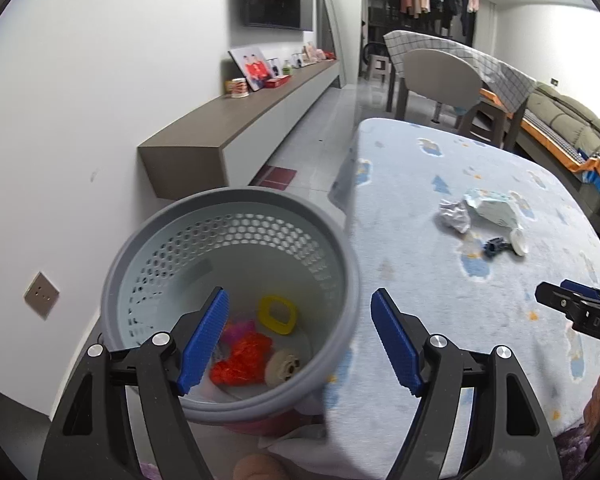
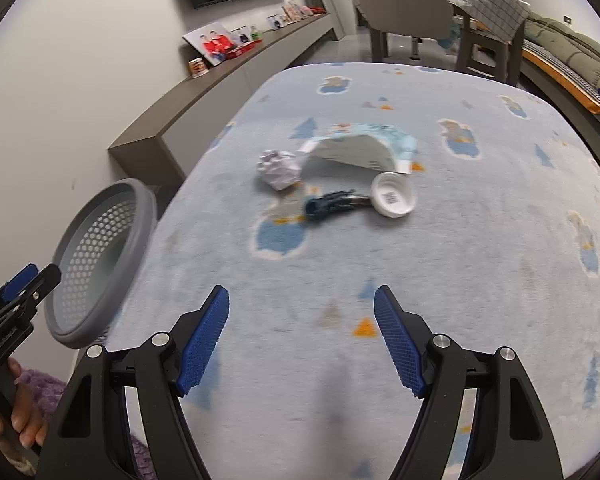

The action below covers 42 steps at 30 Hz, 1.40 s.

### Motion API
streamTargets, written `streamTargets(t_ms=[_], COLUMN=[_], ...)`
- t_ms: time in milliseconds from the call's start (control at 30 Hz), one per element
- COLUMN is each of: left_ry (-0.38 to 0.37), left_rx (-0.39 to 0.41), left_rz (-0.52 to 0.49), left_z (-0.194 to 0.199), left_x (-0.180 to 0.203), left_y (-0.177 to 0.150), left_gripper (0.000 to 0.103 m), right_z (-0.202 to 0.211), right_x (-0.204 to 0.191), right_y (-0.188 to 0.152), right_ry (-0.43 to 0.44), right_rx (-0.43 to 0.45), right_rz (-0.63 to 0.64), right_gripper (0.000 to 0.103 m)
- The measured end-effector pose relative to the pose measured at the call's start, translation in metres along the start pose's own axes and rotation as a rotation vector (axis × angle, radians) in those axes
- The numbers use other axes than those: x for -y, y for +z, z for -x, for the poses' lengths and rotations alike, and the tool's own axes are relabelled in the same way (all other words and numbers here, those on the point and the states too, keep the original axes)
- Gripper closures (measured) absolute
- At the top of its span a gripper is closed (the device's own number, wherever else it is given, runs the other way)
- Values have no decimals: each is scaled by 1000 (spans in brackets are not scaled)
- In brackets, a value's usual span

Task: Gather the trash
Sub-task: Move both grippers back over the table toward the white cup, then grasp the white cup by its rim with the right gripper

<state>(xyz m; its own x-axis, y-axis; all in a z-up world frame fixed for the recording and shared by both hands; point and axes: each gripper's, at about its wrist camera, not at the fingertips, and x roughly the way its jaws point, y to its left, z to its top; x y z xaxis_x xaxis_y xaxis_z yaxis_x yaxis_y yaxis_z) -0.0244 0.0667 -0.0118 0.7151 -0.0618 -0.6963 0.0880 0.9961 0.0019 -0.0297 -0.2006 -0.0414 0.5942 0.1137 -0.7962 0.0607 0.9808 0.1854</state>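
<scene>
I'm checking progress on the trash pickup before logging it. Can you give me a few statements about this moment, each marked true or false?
1. The bin already holds some items, among them a yellow ring. True.
2. The right gripper is shut on the crumpled paper ball. False: its jaws are open and empty, and the ball lies on the table.
3. A white cap lies on the table beside a dark blue piece. True.
4. The left gripper carries a wrapper. False: its jaws are open with nothing between them.
5. The bin stands in the middle of the table. False: it sits off the table's left edge.
</scene>
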Motion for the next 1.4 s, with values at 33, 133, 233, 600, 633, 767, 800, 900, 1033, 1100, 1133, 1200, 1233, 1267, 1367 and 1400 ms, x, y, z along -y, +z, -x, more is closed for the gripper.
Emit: streamTargets(t_ms=[33,133,233,600,633,767,800,900,1033,1100,1133,1200,1233,1267,1367,1400], left_ry=[-9,-32,-48,-48,-47,-44,-44,-44,-40,-40,-41,-45,-49,-51,-61,-64], left_rx=[1,1,-2,-34,-38,-49,-53,-62,-75,-80,-83,-87,-89,-90,-93,-93], left_rz=[-7,-33,-52,-75,-77,-90,-92,-97,-106,-107,-107,-108,-109,-111,-115,-116], left_z=[0,-1,-2,-18,-20,-26,-28,-32,-37,-39,-40,-42,-43,-43,-44,-44], left_x=[5,23,37,62,64,70,71,74,75,76,76,77,78,78,82,82], left_y=[0,1,0,-1,-2,-2,-2,-3,-4,-4,-4,-4,-3,-3,-4,-4], left_gripper=[31,31,31,27,27,27,27,27,27,27,27,27,27,27,27,27], right_z=[0,0,-1,-27,-30,-47,-52,-63,-74,-77,-79,-82,-83,-85,-89,-89], right_x=[6,24,37,65,65,67,67,68,69,69,69,70,70,69,65,63], right_y=[1,4,7,29,32,44,47,55,63,65,66,68,68,68,68,68], right_ry=[-8,-33,-51,-70,-70,-61,-58,-44,-33,-33,-34,-28,-29,-31,-41,-43], right_rx=[-1,-6,-6,-34,-33,-39,-42,-45,-48,-44,-41,-42,-43,-46,-43,-39], right_rz=[-6,-13,-13,13,17,33,34,33,26,27,25,21,20,23,37,41], right_gripper=[31,31,31,31,31,31,31,31,31,31,31,31,31,31,31,32])
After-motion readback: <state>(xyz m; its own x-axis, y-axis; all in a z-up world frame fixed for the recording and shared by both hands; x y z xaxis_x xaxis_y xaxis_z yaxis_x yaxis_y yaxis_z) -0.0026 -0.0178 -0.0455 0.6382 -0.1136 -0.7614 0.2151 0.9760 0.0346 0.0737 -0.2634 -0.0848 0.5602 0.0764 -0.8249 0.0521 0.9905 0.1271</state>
